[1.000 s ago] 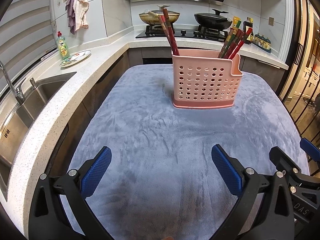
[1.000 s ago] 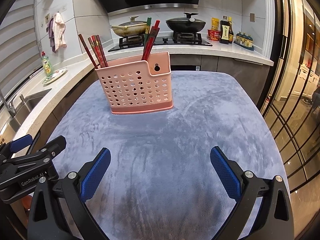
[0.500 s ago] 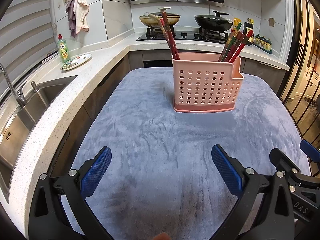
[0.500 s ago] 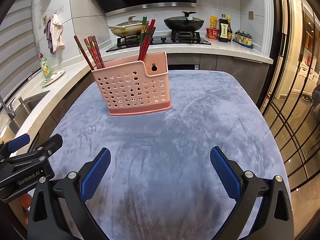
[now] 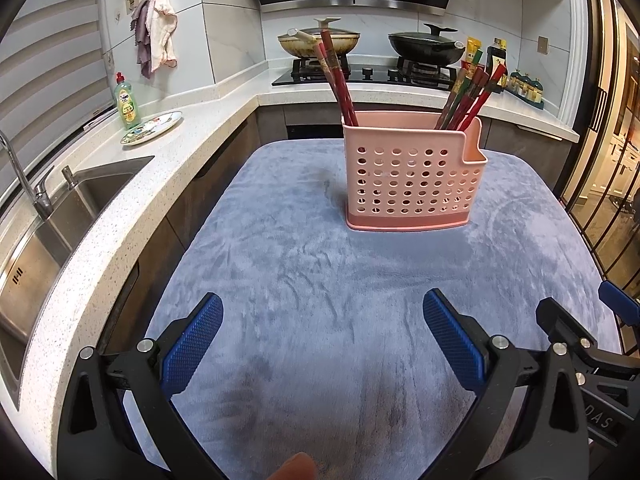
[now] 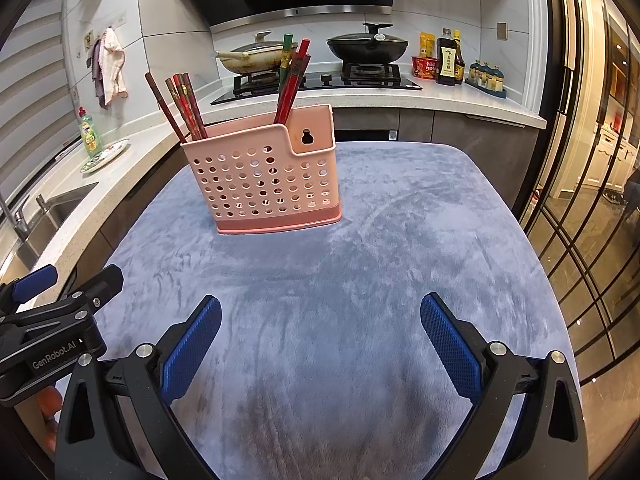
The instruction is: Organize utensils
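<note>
Left gripper: spread wide, empty.
Right gripper: spread wide, empty.
Risk: perforated pink plastic utensil holder looks light; bumping its leaning red lacquered chopsticks could tip it on the soft grey-blue plush mat.

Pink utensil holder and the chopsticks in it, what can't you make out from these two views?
- Chopsticks: lower ends hidden inside the pink holder, both views; exact count unclear where they overlap.
- Holder's inner dividers: hidden by its walls.
- Right gripper in the left wrist view: cut off by the edge.
- Sauce bottles: labels too small.
</note>
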{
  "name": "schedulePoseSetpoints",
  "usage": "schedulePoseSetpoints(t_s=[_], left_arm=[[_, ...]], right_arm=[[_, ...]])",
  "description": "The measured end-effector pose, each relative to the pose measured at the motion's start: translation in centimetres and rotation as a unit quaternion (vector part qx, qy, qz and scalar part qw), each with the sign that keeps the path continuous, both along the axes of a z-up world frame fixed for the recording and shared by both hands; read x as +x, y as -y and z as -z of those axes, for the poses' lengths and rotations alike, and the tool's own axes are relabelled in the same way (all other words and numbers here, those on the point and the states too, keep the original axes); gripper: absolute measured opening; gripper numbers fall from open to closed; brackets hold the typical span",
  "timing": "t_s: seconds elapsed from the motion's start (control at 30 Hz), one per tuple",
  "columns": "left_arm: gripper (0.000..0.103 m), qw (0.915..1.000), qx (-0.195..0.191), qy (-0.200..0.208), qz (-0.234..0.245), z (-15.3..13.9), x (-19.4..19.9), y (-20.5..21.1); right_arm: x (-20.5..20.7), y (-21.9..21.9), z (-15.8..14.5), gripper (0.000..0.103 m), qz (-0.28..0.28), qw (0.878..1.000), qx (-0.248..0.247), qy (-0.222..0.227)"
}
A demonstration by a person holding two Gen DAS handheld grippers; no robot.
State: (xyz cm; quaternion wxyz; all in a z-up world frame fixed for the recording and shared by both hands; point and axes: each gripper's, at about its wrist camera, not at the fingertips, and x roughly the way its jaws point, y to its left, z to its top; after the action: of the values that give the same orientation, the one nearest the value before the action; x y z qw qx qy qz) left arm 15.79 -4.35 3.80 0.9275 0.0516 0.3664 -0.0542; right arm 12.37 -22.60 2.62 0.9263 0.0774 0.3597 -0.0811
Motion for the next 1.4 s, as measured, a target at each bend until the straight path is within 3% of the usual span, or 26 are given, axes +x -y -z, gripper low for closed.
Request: schedulePoseSetpoints(t_s=[1.4], left_arm=[[0.096, 0.9999, 0.007, 0.0, -0.008, -0.2, 0.8, -0.4]], right_arm=[[1.1, -0.1, 0.0, 0.096, -0.001, 1.0, -0.007, -0.004]])
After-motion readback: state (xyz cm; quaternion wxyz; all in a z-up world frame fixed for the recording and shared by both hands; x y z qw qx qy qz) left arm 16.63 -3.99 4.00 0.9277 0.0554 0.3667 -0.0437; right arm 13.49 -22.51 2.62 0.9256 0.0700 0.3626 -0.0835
